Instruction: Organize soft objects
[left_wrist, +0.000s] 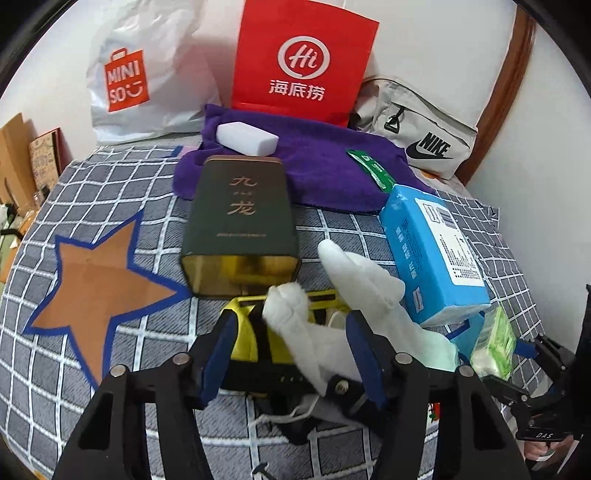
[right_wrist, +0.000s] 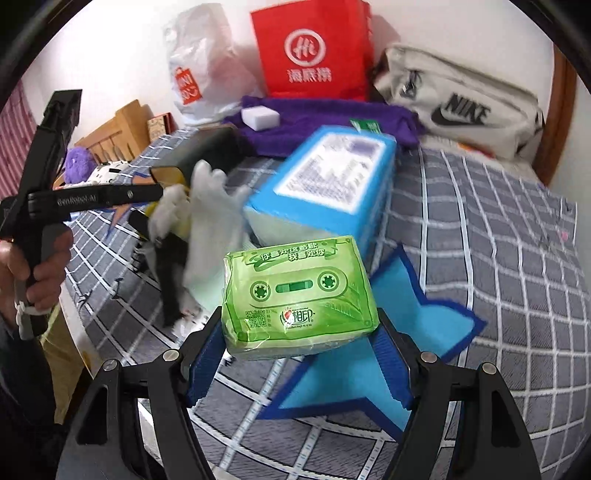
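My right gripper (right_wrist: 299, 354) is shut on a green tissue pack (right_wrist: 299, 295) and holds it above a blue star mat (right_wrist: 373, 362). The pack also shows at the right of the left wrist view (left_wrist: 495, 343). My left gripper (left_wrist: 291, 354) has white gloves (left_wrist: 354, 291) between its fingers, raised over a yellow and black object (left_wrist: 251, 339); whether the fingers pinch the gloves I cannot tell. The gloves show blurred in the right wrist view (right_wrist: 207, 206). A blue tissue box (left_wrist: 432, 251) lies just right of them. An orange star mat (left_wrist: 96, 291) lies to the left.
A dark tin (left_wrist: 240, 218) lies on the checked bedsheet (left_wrist: 147, 387). Behind it are a purple towel (left_wrist: 317, 166) with a white sponge (left_wrist: 247, 138) and green packet (left_wrist: 373, 170), a Miniso bag (left_wrist: 136, 74), a red bag (left_wrist: 303, 62) and a Nike pouch (left_wrist: 417, 129).
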